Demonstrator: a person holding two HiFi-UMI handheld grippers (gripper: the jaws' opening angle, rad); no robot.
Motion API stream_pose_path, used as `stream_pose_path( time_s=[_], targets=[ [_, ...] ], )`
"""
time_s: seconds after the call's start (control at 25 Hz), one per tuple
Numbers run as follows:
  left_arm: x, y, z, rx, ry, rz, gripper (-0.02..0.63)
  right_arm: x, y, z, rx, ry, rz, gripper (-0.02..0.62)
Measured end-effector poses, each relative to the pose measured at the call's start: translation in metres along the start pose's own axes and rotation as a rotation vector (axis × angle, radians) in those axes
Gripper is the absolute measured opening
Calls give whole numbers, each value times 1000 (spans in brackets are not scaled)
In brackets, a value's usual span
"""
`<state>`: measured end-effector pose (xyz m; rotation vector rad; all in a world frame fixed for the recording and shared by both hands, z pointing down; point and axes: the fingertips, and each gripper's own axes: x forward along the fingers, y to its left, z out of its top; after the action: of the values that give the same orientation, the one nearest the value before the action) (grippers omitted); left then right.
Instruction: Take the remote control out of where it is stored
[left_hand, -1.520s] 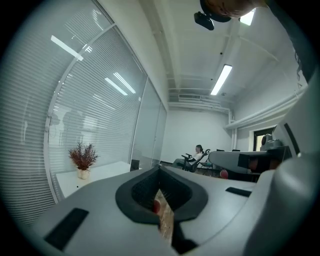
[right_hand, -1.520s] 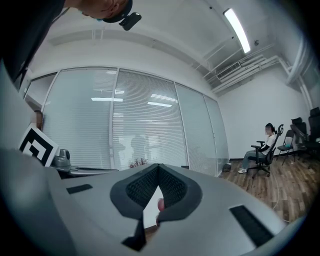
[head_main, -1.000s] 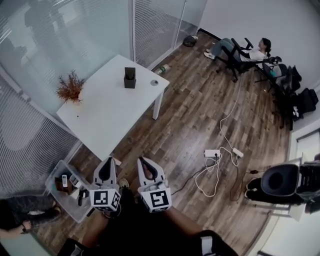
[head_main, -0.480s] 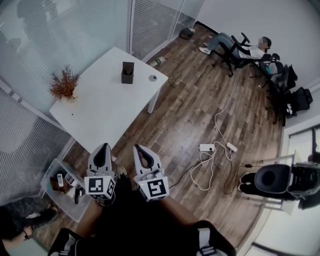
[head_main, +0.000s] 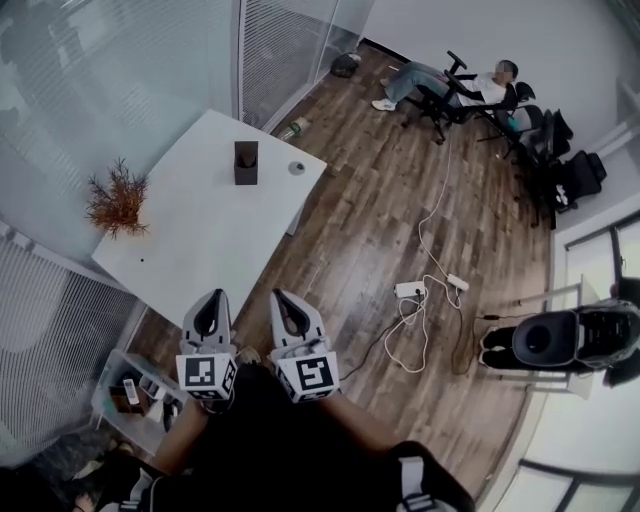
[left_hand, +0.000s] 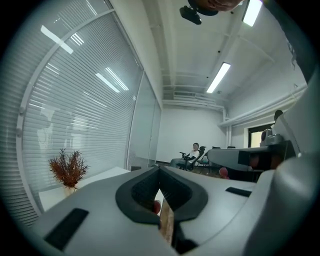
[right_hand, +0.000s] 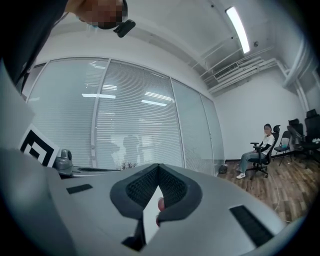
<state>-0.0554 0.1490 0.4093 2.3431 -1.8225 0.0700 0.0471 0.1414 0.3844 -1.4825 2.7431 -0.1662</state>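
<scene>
Both grippers have come forward with the person to the near corner of the white table (head_main: 200, 235). Left gripper (head_main: 212, 297) and right gripper (head_main: 281, 297) have their jaws pressed together on nothing. No remote control can be made out. The black holder (head_main: 246, 161) by the table's far edge probably stores it, well apart from both. Approach, grip and lift all remain.

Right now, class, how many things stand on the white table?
3: a reddish dried plant at its left corner, a black holder near the far edge, a small round object beside it. A tiny speck is unclear.
</scene>
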Motion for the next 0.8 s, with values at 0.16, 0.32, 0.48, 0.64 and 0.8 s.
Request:
stream_pose_path(
  time_s=[0.16, 0.32, 0.48, 0.64, 0.8],
  targets=[
    [19, 6, 2, -10, 1, -11, -3, 17, -8, 4, 10, -1, -8, 2],
    [42, 1, 11, -23, -26, 0, -3, 34, -27, 7, 10, -2, 3, 2],
    [79, 1, 11, -30, -38, 31, -3, 62, -49, 5, -17, -11, 41, 2],
    [113, 5, 15, -54, -36, 101, -3, 85, -76, 6, -19, 9, 85, 2],
    [143, 8, 19, -48, -33, 150, -3, 106, -102, 9, 4, 2, 123, 2]
  ],
)
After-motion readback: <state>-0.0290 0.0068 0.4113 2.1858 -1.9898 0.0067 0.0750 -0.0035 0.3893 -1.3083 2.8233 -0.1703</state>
